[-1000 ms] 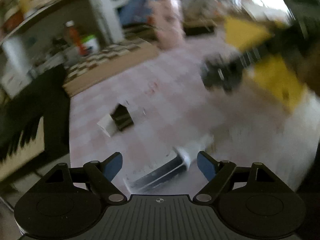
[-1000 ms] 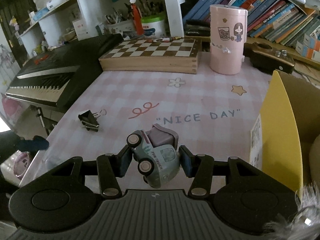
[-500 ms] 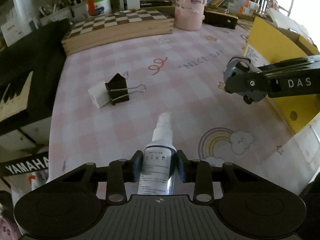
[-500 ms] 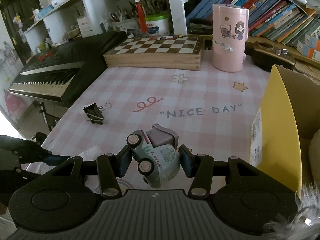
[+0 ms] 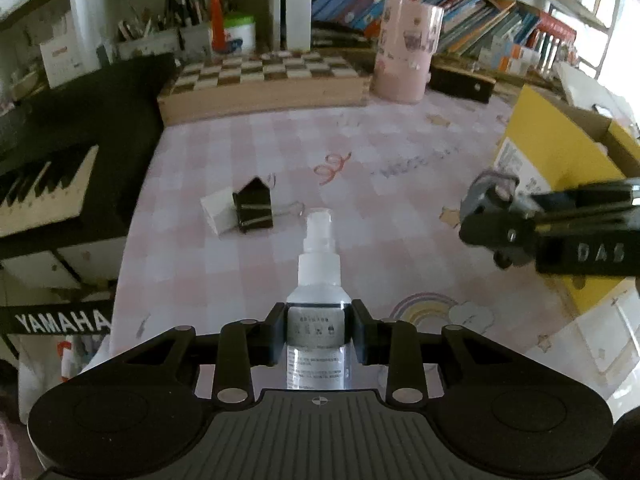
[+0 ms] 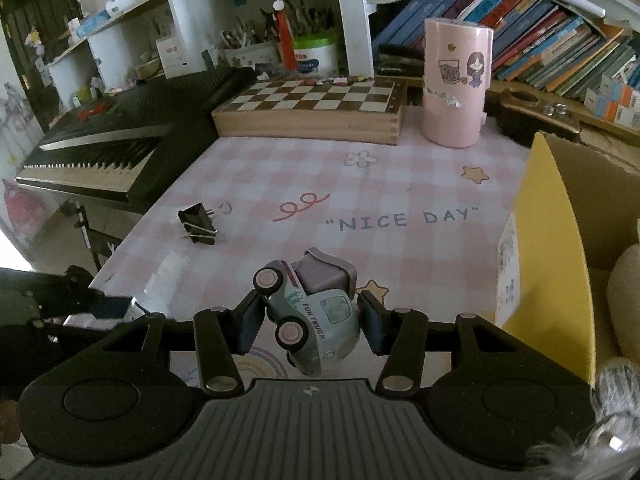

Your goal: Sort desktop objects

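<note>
- Pink checked desk mat [image 6: 400, 184], smooth, with the black binder clip [image 6: 199, 224] at 10 o'clock.
- Left gripper [image 5: 319, 334] pinches a clear cylindrical spray bottle [image 5: 318, 296].
- Right gripper [image 6: 310, 322] clamps a rounded mint toy truck [image 6: 316, 316], 6 o'clock.

spray bottle [image 5: 319, 280]: base hidden behind the gripper body; label print too small to read.
white block [image 5: 218, 213]: partly hidden behind the binder clip [image 5: 253, 210]; cannot tell what it is.
mat lettering: smeared by blur in the left wrist view, unreadable there.
right gripper [image 5: 486, 216]: in the left wrist view, blurred, cut by the right edge; load between jaws indistinct.
left gripper [image 6: 114, 306]: in the right wrist view, only a dark tip at the left edge, rest cut off.
yellow box [image 6: 548, 248]: interior mostly out of frame; pale rounded thing inside, cut by the edge, unidentified.
toy truck [image 6: 312, 312]: far side hidden.
keyboard [image 5: 48, 184]: cut off by the left edge.
</note>
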